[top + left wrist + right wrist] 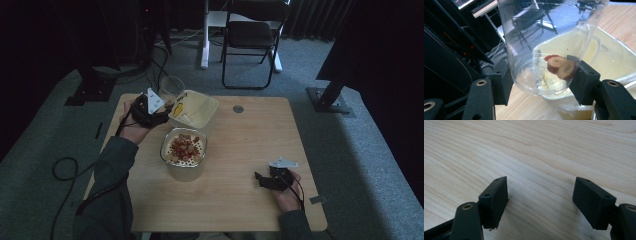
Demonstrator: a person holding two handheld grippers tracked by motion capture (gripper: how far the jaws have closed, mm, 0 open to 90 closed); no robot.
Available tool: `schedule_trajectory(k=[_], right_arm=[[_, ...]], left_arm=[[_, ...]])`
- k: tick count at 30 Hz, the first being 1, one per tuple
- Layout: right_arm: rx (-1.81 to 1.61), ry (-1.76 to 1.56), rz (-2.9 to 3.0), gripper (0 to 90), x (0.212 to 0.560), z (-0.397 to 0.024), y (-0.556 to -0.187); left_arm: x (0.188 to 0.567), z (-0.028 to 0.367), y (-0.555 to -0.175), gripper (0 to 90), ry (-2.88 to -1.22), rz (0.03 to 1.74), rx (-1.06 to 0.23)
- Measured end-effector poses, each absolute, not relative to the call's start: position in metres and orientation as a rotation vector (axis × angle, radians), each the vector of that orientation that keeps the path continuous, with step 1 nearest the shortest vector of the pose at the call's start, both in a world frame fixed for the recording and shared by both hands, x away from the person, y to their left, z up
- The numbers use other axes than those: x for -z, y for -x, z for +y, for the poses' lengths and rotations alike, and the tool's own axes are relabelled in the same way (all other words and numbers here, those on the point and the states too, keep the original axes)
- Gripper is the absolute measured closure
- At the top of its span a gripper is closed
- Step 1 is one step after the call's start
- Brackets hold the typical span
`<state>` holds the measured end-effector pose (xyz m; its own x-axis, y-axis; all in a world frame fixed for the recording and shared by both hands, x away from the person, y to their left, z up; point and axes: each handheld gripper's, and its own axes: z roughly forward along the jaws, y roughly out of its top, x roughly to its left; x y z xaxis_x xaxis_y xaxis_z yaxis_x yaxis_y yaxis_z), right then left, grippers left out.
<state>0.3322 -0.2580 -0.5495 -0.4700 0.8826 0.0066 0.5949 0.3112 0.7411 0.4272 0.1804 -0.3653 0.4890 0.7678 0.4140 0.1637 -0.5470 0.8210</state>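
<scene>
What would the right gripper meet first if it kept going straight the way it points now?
Probably just the bare wooden table. The right gripper, fingers open with nothing between them, points low across the tabletop; its line looks free as far as its own view shows.

The cup's [544,45] mouth runs off the top edge of the left gripper view. In the high view the left gripper [159,114] hides the cup's base. The tub [614,57] is cut off at the right edge of the left gripper view. The pieces in the bowl [183,165] are too small to identify.
</scene>
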Motion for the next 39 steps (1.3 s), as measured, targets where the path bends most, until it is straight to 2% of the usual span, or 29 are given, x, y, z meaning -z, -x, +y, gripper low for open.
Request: schedule_trajectory(k=[16, 26, 29, 30, 33, 39], right_arm=[[-0.973, -1.316, 2.181, 27.8, 0.549, -0.258, -0.332], [-0.973, -1.315, 2.182, 27.8, 0.549, -0.258, -0.332], [-0.972, -1.312, 2.184, 27.8, 0.549, -0.258, -0.331], [-0.973, -1.311, 2.183, 27.8, 0.55, -0.259, -0.331], [-0.973, -1.312, 2.184, 27.8, 0.549, -0.259, -0.33], [-0.974, -1.311, 2.184, 27.8, 0.55, -0.259, -0.33]], left_arm=[[0.347, 0.167, -0.457, 41.6, -1.938, 0.812, -0.961], [0.351, 0.151, -0.479, 41.5, -1.956, 0.842, -0.907], [0.354, 0.145, -0.487, 41.4, -1.966, 0.852, -0.856], [0.356, 0.143, -0.49, 40.0, -1.967, 0.851, -0.847], [0.358, 0.138, -0.499, 18.3, -1.993, 0.878, -0.756], [0.36, 0.138, -0.499, 16.9, -1.997, 0.891, -0.778]])
